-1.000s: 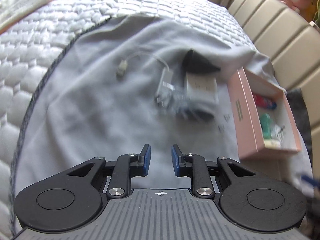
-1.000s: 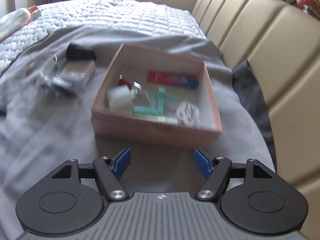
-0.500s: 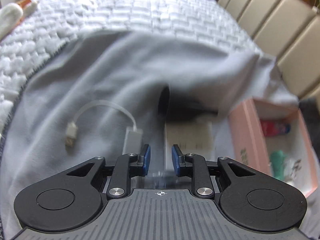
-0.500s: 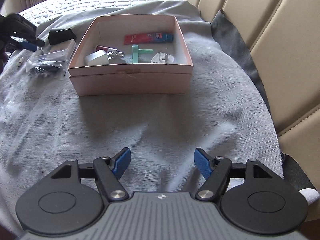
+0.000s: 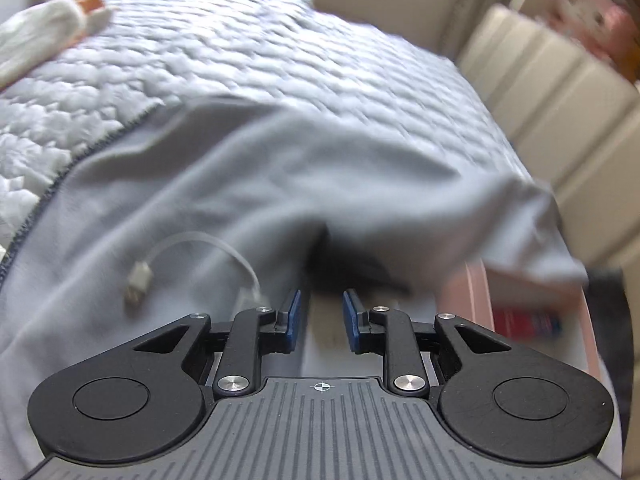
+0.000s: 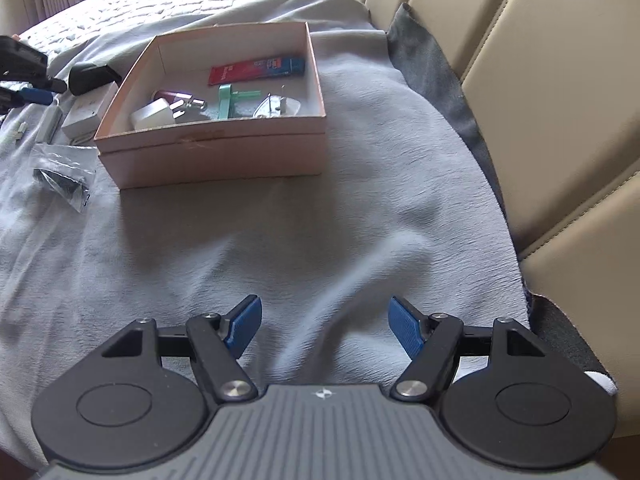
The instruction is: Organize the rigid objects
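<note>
We have the left hand-held gripper (image 5: 319, 312) nearly closed, blue pads a narrow gap apart with nothing pinched between them, and it is angled down right over the white box (image 5: 320, 320) that lies just in front of the black charger (image 5: 348, 268). A second ago that cluster sat well ahead of us; now the left hand has slid in across the bed so the white box fills the gap under the fingertips and the white cable (image 5: 188, 256) trails off to our left. That reads to us as the approach for the next pick, though the jaws would need to open before they could take anything this wide. In the right view the left tool's dark tip (image 6: 28, 80) shows at the far left edge, beside the same charger (image 6: 90, 76) and white box (image 6: 86, 114). The right hand-held gripper (image 6: 325, 326) stands about half open and empty, tilted down over bare grey blanket (image 6: 320, 220), and it has drawn back from the pink box (image 6: 212, 156), which now sits well ahead of it. The box already holds a red packet (image 6: 256, 70), a green piece (image 6: 228, 100) and white plugs (image 6: 154, 118); a bagged item (image 6: 62, 180) still waits on the blanket outside.
</note>
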The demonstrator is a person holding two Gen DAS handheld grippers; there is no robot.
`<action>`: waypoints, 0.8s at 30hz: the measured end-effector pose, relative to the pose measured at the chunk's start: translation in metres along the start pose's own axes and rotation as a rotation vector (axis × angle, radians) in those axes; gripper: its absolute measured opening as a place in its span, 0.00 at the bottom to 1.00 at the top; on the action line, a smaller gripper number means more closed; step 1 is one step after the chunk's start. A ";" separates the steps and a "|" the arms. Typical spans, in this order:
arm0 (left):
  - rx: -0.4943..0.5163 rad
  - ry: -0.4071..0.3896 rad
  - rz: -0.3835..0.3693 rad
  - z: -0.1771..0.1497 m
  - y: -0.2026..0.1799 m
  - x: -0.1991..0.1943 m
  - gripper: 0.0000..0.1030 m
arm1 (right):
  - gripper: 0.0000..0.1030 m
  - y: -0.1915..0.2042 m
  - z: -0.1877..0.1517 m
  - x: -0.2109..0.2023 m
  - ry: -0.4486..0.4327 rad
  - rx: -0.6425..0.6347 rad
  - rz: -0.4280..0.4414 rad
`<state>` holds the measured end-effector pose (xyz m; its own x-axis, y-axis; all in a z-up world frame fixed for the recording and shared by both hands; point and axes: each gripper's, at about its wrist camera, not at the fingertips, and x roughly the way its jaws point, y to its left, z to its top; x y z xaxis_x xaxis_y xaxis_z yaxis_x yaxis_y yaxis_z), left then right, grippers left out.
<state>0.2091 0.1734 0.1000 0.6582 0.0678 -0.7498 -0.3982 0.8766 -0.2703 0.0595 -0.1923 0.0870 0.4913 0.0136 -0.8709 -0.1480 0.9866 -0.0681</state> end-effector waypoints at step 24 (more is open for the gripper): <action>0.109 0.284 -0.149 -0.048 0.014 0.016 0.28 | 0.69 0.016 -0.006 0.003 0.009 -0.047 0.067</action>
<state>0.1835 0.1642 0.0550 0.4935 -0.1871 -0.8494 -0.2303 0.9136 -0.3350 0.0537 -0.1771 0.0805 0.4716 0.0778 -0.8784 -0.2203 0.9749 -0.0319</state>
